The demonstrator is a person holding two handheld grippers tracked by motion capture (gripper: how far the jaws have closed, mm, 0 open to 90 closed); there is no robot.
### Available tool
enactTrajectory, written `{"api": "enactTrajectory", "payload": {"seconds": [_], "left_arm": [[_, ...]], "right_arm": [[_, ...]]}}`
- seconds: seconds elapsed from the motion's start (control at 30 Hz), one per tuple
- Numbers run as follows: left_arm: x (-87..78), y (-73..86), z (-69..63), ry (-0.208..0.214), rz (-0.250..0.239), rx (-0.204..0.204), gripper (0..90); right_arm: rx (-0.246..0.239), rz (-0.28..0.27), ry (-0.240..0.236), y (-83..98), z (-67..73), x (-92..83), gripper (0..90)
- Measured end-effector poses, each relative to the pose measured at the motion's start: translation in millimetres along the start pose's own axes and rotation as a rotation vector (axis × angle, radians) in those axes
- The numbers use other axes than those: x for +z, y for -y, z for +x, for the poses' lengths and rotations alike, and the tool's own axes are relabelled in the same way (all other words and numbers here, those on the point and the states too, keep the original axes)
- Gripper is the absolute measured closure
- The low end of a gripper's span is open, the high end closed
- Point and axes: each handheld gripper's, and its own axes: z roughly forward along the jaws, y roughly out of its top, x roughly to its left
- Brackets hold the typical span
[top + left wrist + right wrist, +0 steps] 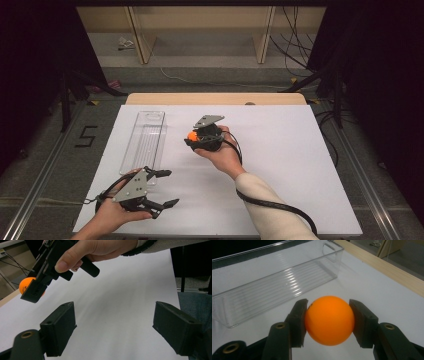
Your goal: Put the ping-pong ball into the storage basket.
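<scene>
Our right tool (328,321) clamps the orange ball (329,320) just beside the clear tray (274,287). We should carry it level over the tray before releasing. Our left tool (113,330) gapes empty.

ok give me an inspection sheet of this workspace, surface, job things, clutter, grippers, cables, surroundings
surface: white sheet covers the table; a bare strip of wooden edge shows at the far side
job's things: orange ball held above the sheet; clear plastic tray lies lengthwise at the left, nothing in it
clutter: nothing seen on the sheet
grippers: right gripper shut on the ball, pads on both its sides, near the tray; left gripper open, jaws wide, nothing between them, at the near left corner
cables: a black cable trails along the right sleeve; loose leads lie on the floor beyond the table
surroundings: grey floor with a taped number five, wooden frame legs behind, dark at both sides
</scene>
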Motion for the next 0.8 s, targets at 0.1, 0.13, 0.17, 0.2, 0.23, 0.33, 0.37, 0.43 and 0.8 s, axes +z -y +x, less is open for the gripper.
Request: {"api": "enactTrajectory", "payload": {"seconds": [0.1,0.13,0.17,0.2,0.23,0.33,0.37,0.43,0.8], "left_arm": [[0.1,-0.1,-0.1,0.001,0.002,0.001,17.8],[0.1,0.0,-0.1,0.001,0.002,0.002,17.8],[0.0,0.0,0.0,0.0,0.002,0.002,17.8],[0.0,0.0,0.1,0.001,0.001,0.001,17.8],[-0.1,0.1,0.1,0.0,0.0,0.001,17.8],[0.1,-0.1,-0.2,0.001,0.001,0.002,17.8],[0.1,-0.1,-0.4,0.003,0.001,0.001,17.8],[0.2,-0.1,-0.3,0.004,0.001,0.004,17.8],[0.6,0.0,-0.7,0.005,0.001,0.0,17.9]], "right_arm": [[0.001,0.002,0.001,-0.3,0.5,0.9,51.4],[0.002,0.002,0.0,-0.5,0.7,1.1,51.4],[0.001,0.002,-0.001,-0.9,0.8,1.4,51.4],[0.0,0.001,-0.001,-1.3,0.9,1.7,51.4],[-0.001,0.0,-0.002,-2.3,1.5,2.6,51.5],[-0.003,0.001,-0.001,-3.1,2.0,3.5,51.5],[-0.002,0.001,-0.001,-3.5,2.3,3.8,51.5],[-0.003,0.001,-0.004,-3.8,2.9,4.7,51.5],[-0.006,0.006,-0.007,-7.2,4.3,7.7,51.4]]}}
